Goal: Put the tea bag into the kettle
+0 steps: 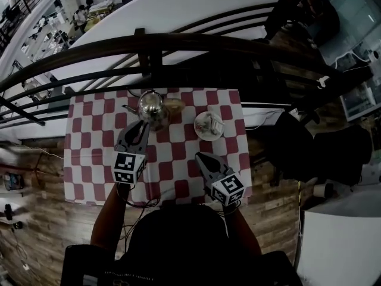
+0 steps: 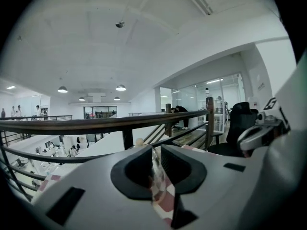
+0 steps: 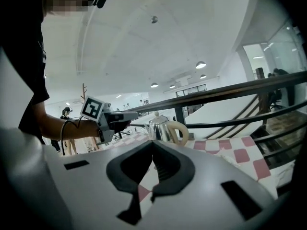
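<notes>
One kettle (image 1: 152,108) — just ahead of left hand-held gripper (image 1: 141,126).

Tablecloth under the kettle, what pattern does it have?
The tablecloth is red-and-white checked; the head view shows it best.

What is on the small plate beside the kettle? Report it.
On the plate lies a small pale packet, likely the tea bag; anything beneath it is covered.

Right tongs (image 3: 152,143) closed, empty; kettle (image 3: 160,128) ahead on checked cloth (image 3: 240,150), left tongs (image 3: 125,116) beside it.
</notes>
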`<state>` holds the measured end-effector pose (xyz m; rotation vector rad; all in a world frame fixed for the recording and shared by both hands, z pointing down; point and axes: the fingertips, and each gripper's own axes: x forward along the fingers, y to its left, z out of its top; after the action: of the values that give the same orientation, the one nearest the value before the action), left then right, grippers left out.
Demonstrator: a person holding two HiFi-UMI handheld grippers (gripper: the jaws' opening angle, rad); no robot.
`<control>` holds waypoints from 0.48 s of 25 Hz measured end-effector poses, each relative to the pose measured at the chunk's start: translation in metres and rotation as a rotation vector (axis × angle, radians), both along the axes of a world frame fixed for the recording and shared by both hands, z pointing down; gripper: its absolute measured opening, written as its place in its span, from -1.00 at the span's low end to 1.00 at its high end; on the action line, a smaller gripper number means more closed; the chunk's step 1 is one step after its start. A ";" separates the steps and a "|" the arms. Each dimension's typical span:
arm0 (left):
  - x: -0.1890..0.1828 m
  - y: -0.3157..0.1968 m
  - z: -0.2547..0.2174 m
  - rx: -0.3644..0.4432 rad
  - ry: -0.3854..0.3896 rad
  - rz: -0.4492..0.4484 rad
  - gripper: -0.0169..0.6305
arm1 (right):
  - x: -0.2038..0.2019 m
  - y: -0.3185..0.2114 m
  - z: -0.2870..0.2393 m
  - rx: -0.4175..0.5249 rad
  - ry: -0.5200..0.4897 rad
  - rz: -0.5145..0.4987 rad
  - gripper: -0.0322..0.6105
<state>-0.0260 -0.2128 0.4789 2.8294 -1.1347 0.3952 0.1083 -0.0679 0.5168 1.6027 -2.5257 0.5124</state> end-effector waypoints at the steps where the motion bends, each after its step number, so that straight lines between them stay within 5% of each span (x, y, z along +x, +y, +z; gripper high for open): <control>1: -0.003 0.016 -0.004 0.000 0.009 0.022 -0.80 | -0.003 0.003 -0.008 0.013 -0.010 -0.004 -0.86; 3: -0.010 0.049 -0.009 -0.002 0.024 0.065 -0.93 | -0.007 0.009 -0.021 0.033 -0.031 -0.012 -0.86; 12: -0.048 0.138 -0.020 -0.014 0.053 0.109 -0.93 | -0.047 0.057 -0.059 0.053 -0.059 -0.061 -0.86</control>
<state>-0.0738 -0.0752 0.4594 2.8793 -0.9677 0.3306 0.0609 -0.0110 0.4574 1.5438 -2.6441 0.4975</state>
